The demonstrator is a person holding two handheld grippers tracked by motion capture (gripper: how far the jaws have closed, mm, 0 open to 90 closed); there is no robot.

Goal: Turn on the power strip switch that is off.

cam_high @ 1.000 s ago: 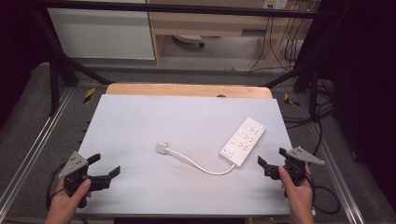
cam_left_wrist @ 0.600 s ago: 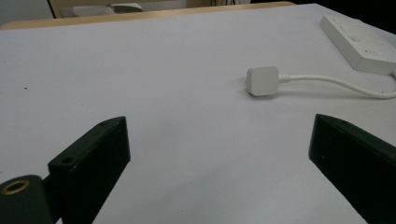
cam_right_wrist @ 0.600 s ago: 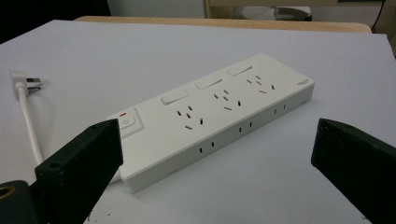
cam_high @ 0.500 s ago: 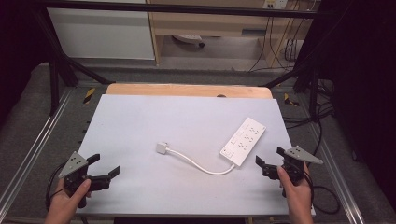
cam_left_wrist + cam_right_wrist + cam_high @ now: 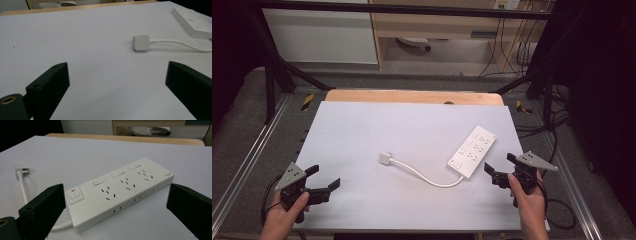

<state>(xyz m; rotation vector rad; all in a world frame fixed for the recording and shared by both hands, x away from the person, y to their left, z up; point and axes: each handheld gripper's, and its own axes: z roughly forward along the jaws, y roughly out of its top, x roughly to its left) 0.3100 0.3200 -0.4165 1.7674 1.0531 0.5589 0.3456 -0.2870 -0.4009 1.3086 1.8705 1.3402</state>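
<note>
Nearby, right claw [image 5: 500, 169] wide, empty, beside power strip [image 5: 472, 151].

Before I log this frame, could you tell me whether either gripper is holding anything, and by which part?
Nothing is held: the left gripper and right gripper are open, clear of the power strip.

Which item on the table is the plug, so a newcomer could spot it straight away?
Start at the white table and find the white power strip near its right edge, ahead of the right gripper. Follow its white cable leftward to the plug at mid-table. It is the small square block, unlike the long strip with sockets.
</note>
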